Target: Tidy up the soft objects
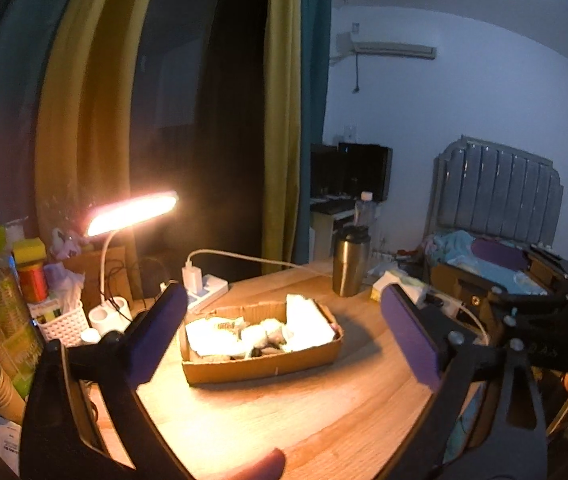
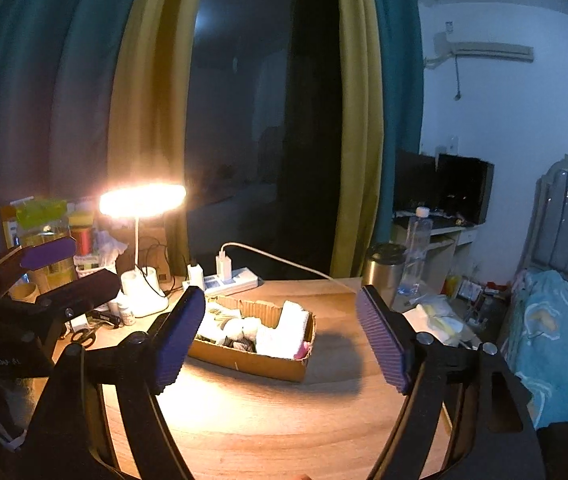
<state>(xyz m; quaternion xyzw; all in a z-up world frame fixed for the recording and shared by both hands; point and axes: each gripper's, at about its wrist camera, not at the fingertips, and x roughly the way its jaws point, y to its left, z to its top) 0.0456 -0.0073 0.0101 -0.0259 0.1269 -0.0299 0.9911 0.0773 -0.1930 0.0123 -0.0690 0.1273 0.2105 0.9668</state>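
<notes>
With my left claw (image 1: pixel 284 328) and right claw (image 2: pixel 280 340) both released and empty above the counter (image 2: pixel 264 420), short of the cardboard box (image 2: pixel 260 364) holding the soft objects (image 2: pixel 284 332), I judge the packing nearly done, needing only a check.

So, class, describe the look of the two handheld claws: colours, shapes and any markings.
Both are black frames with bolt heads. The left claw and right claw each end in two flat fingers faced with ribbed purple pads. In the right wrist view, the left claw's body bears small white lettering, too blurred to read.
</notes>
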